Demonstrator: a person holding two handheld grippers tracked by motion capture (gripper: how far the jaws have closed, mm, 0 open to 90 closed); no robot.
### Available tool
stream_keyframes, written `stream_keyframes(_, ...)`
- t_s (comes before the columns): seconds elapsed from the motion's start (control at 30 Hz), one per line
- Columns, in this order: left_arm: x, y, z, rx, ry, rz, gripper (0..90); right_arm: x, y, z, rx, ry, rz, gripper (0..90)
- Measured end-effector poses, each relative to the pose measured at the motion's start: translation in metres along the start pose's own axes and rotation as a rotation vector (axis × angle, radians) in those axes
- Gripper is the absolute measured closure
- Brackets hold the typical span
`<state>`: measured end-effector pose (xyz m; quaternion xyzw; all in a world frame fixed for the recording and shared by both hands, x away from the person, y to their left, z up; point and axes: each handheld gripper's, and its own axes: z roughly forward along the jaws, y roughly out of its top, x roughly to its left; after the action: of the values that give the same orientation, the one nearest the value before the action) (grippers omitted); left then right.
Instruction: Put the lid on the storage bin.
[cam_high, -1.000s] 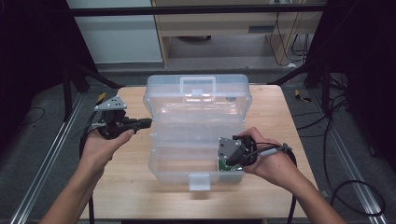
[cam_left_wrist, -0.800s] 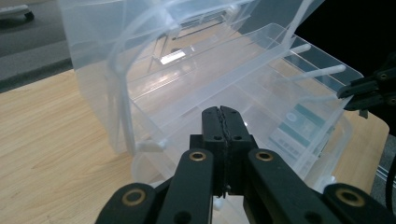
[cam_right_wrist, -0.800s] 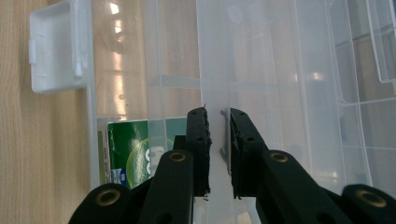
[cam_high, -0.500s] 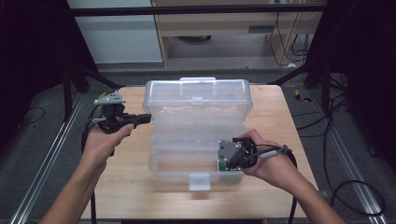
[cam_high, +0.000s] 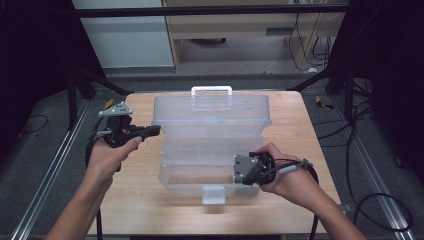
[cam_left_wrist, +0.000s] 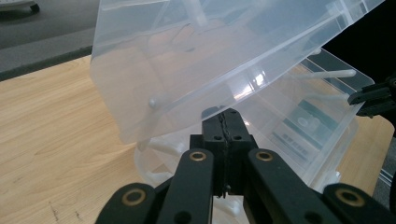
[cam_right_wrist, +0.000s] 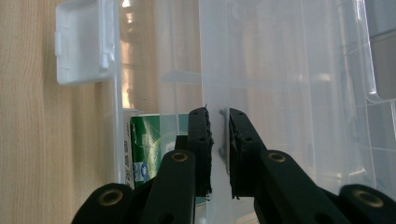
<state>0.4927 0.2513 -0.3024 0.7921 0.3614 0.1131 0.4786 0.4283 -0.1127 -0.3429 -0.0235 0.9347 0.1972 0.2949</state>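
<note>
A clear plastic storage box (cam_high: 210, 150) stands on the wooden table (cam_high: 140, 210) with its lid (cam_high: 210, 112) raised. A white latch (cam_high: 213, 194) is on the front wall. My right gripper (cam_high: 239, 171) is at the front right of the box, shut on its clear wall (cam_right_wrist: 215, 70), which runs up between the pads. A green and white carton (cam_right_wrist: 149, 144) lies inside beside that wall. My left gripper (cam_high: 156, 131) hovers at the box's left side, shut and empty. In the left gripper view its tips (cam_left_wrist: 227, 119) sit just under the tilted lid's edge (cam_left_wrist: 154, 100).
The table edge runs close behind the box. Metal rails, dark frame legs and cables lie on the floor at both sides. Bare wood shows to the left and in front of the box.
The lid has swung further back, so its handle now stands above its far edge. Both hands have kept their places.
</note>
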Motion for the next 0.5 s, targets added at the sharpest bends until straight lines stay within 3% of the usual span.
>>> stream_keyframes(0.17, -0.001, -0.001, -0.002, 0.000, -0.002, 0.005, 90.0, 0.000, -0.001, 0.001, -0.009, 0.011, 0.029, 79.2)
stream_keyframes(0.27, -0.002, -0.003, -0.003, 0.002, 0.001, 0.014, 90.0, -0.001, -0.004, 0.000, -0.047, 0.024, 0.080, 72.8)
stream_keyframes(0.5, -0.003, -0.008, -0.004, -0.008, -0.009, 0.006, 90.0, -0.001, -0.009, -0.012, -0.132, 0.005, 0.194, 61.4)
